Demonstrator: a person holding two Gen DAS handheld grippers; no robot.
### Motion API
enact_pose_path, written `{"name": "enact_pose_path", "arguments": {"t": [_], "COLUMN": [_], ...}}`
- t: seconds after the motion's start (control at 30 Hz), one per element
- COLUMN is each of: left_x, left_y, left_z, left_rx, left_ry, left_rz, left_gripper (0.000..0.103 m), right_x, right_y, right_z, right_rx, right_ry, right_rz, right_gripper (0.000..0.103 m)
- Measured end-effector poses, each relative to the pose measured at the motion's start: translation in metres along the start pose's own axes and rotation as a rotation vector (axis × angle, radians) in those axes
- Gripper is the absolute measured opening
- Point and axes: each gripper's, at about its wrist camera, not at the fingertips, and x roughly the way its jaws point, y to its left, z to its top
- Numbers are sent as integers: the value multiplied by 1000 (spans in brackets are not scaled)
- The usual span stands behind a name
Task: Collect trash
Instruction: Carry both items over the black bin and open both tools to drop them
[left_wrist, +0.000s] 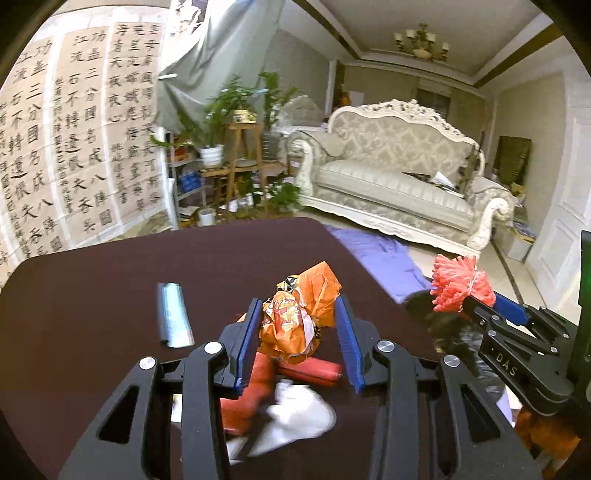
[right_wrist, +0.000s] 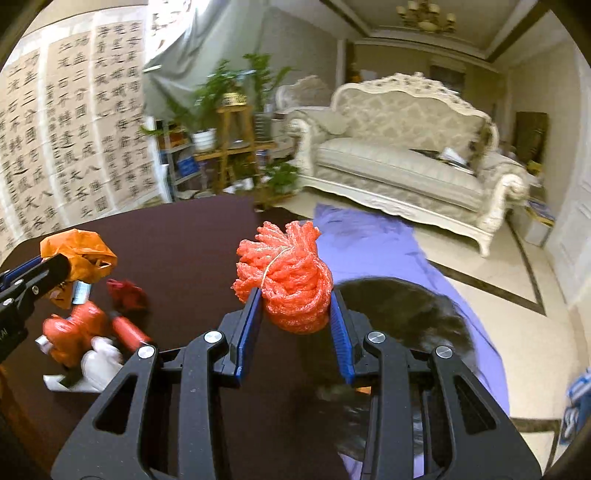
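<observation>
On the dark table (left_wrist: 92, 295), left to right: silver-blue wrapper (left_wrist: 174, 315) still lying loose; left gripper (left_wrist: 299, 330) clamped on crumpled orange wrapper (left_wrist: 295, 314), red packets (left_wrist: 310, 367) and white tissue (left_wrist: 299, 413) uncollected beneath; right gripper (right_wrist: 295, 314) clamped on pink foam net (right_wrist: 288, 273). Two pieces lifted, several left. Only the right view shows the black bag (right_wrist: 413, 314) clearly, near right.

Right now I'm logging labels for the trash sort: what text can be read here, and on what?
"DAS": on the black arm of the right tongs.
"功盖三分国" and "江流石不轉": brushed on the calligraphy sheets; the small side columns are too fine to read.
Orange wrapper: print too crumpled and blurred to read.
</observation>
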Motion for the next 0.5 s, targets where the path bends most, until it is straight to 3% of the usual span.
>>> {"name": "enact_pose_path", "arguments": {"t": [0.23, 0.5], "left_x": [18, 43], "left_y": [-46, -94], "left_z": [-4, -6], "left_rx": [50, 117], "left_ry": [13, 29], "left_rz": [-48, -96], "left_gripper": [40, 40], "right_x": [2, 13], "right_y": [-42, -73], "right_z": [-16, -26], "right_rx": [51, 84], "right_ry": [1, 0], "right_rz": [-99, -155], "right_gripper": [36, 36]}}
